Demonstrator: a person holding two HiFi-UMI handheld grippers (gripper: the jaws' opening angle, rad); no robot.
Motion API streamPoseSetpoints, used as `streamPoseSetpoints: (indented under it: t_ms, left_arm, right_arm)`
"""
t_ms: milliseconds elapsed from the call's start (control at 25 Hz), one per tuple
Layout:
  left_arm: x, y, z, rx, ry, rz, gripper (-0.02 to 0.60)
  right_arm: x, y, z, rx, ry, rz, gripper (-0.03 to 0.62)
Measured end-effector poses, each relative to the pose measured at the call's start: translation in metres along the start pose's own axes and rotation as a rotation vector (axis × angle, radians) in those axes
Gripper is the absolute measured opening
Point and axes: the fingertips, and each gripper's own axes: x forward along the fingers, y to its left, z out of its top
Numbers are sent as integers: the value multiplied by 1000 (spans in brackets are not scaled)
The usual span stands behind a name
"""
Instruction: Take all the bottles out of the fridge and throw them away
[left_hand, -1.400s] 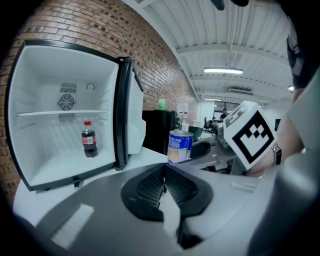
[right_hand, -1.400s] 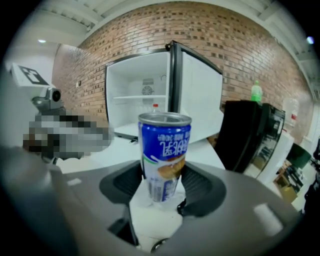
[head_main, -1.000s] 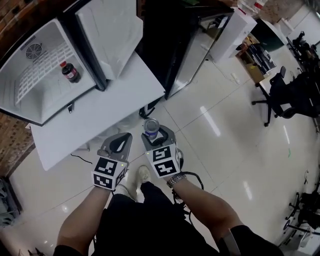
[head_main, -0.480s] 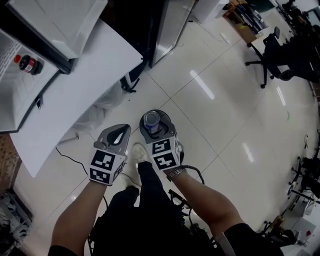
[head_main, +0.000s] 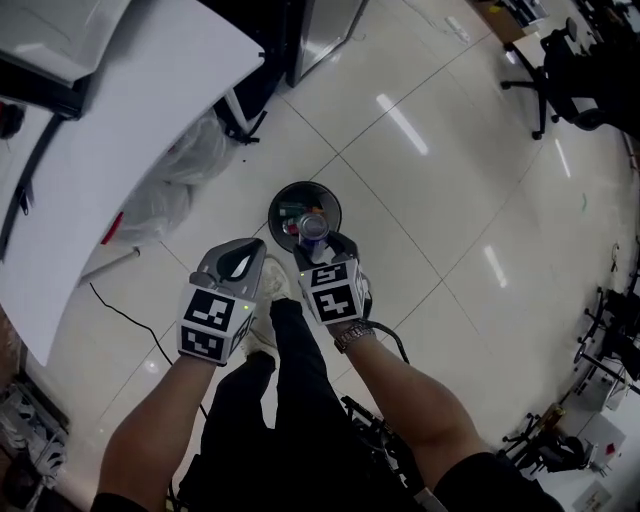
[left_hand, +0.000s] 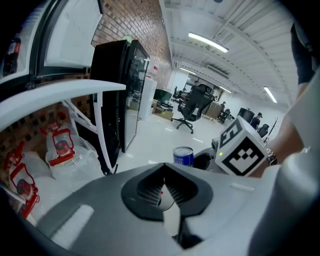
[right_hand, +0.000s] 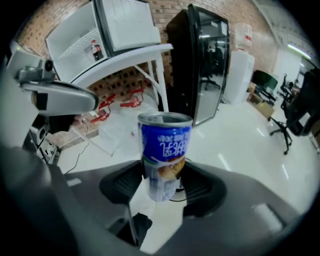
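The can wears a blue and white label under a silver rim. The left gripper and right gripper are grey, with black-and-white square markers. The bin is black. Around it the floor is glossy white tile, and beside it the bench is white.

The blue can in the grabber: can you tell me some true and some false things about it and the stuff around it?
1. The right gripper has its jaws closed on the blue can. True.
2. The left gripper holds a bottle. False: its jaws are together with nothing between them.
3. A round black bin stands on the floor, and in the head view the can shows over it. True.
4. The fridge is empty. False: a dark bottle with a red cap stands inside it.
5. The fridge door is shut. False: it is open.
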Motion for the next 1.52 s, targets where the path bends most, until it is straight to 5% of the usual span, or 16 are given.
streamPoseSetpoints:
  t_ms: [320, 600, 1520]
  left_arm:
    - [37, 3, -44, -41, 61, -20, 3]
    - [46, 10, -62, -68, 103, -24, 3]
    - [5, 13, -32, -72, 41, 44, 3]
  right_arm:
    - [58, -18, -52, 120, 102, 4, 244]
    - [91, -41, -63, 122, 157, -52, 252]
    - [47, -11, -31, 74, 100, 1, 252]
